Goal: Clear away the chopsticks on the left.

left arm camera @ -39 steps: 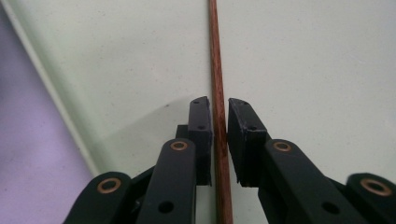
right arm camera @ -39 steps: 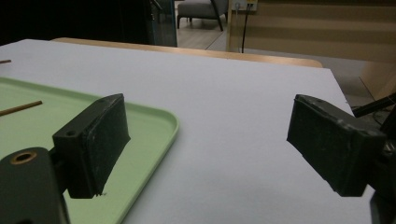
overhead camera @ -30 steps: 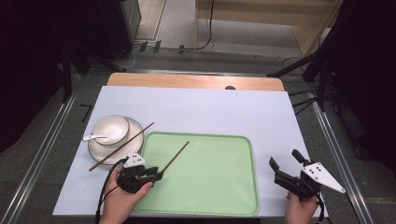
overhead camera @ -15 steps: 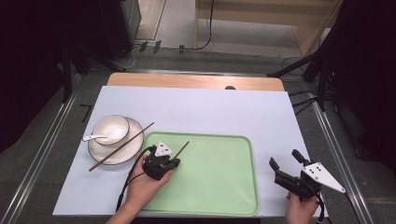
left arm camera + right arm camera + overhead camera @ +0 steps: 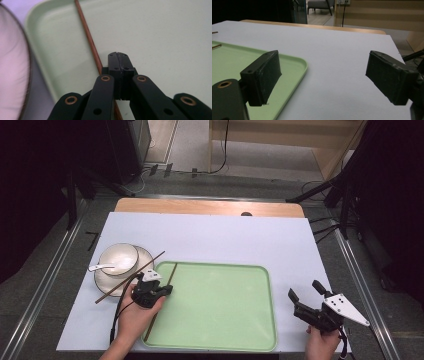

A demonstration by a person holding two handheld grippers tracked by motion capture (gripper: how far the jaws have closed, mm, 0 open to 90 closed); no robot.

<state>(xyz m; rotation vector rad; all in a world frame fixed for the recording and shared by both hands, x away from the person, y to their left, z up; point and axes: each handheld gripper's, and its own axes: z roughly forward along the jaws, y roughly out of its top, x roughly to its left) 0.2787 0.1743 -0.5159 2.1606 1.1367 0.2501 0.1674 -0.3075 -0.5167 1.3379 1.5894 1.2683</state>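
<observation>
Over the tray (image 5: 220,320) edge, the left gripper (image 5: 118,56) has its jaws together, with a chopstick (image 5: 88,41) just beside them, not clearly clamped. The right gripper (image 5: 305,301) waits apart near the tray. Next, I think, the jaws must open to take the chopstick.

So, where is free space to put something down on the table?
Free: most of the pale green plastic tray right of the brown wooden chopstick; the white table cover behind it. Crowded: the left, around the white ceramic bowl and left claw.
</observation>
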